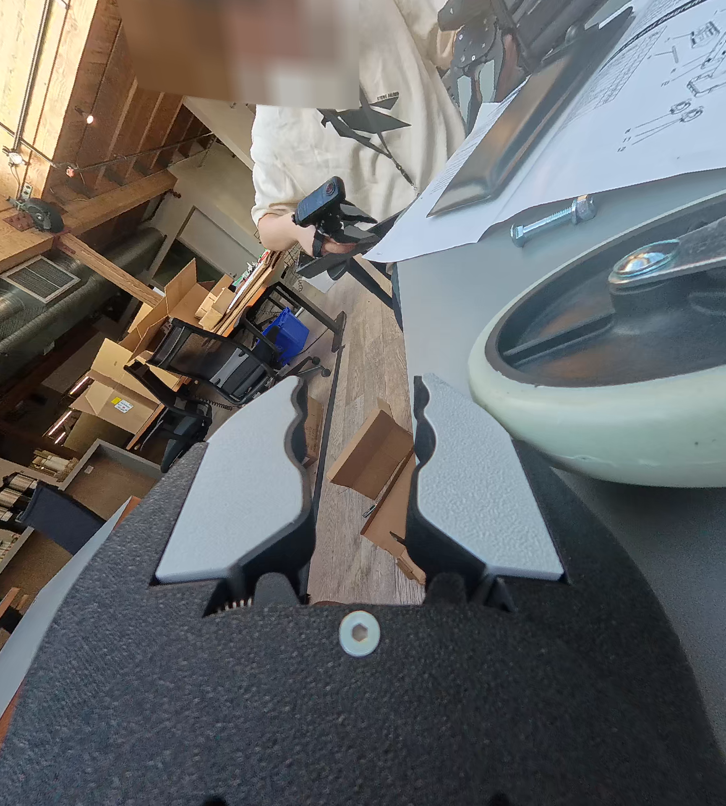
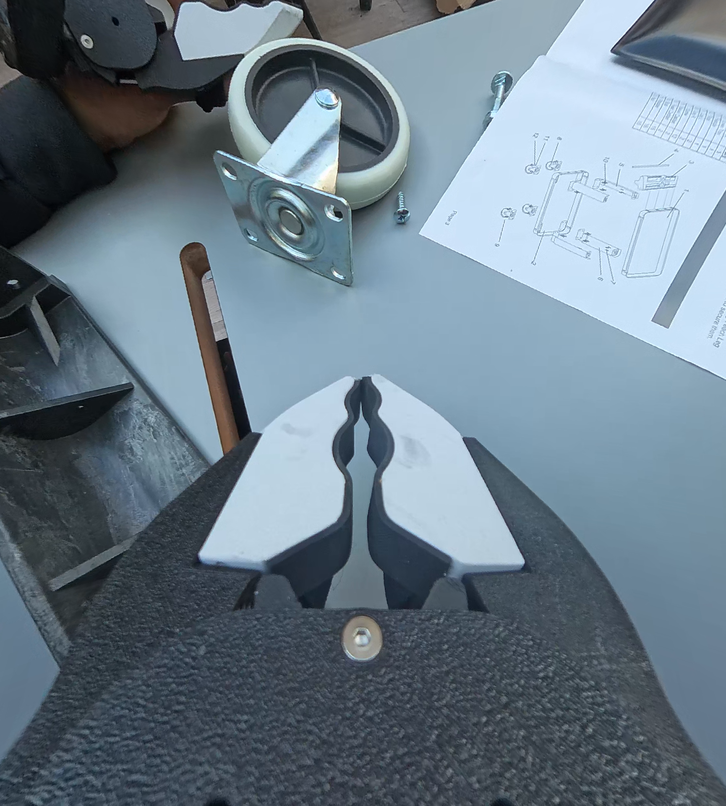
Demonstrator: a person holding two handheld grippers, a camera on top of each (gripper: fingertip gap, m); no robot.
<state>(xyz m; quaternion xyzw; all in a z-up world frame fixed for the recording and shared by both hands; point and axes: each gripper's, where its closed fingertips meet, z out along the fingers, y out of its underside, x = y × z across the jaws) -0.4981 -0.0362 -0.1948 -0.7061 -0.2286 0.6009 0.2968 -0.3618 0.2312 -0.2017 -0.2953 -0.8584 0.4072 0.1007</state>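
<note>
A caster wheel with a cream tyre and a silver mounting plate lies on its side on the grey table. My left gripper is open with nothing between its fingers. It sits at the table's edge, with the wheel's rim just to the right of its right finger. It also shows in the right wrist view, at the wheel's far side. My right gripper is shut with nothing between its pads, above bare table in front of the wheel.
A small screw lies right of the wheel and a bolt lies farther back. An instruction sheet and a dark tray lie at the right. A metal beam and a brown rod are at the left. A person stands beyond the table. Tip to tip, the grippers are about 30 centimetres apart. The small screw is about equally far from each gripper, around 15 centimetres.
</note>
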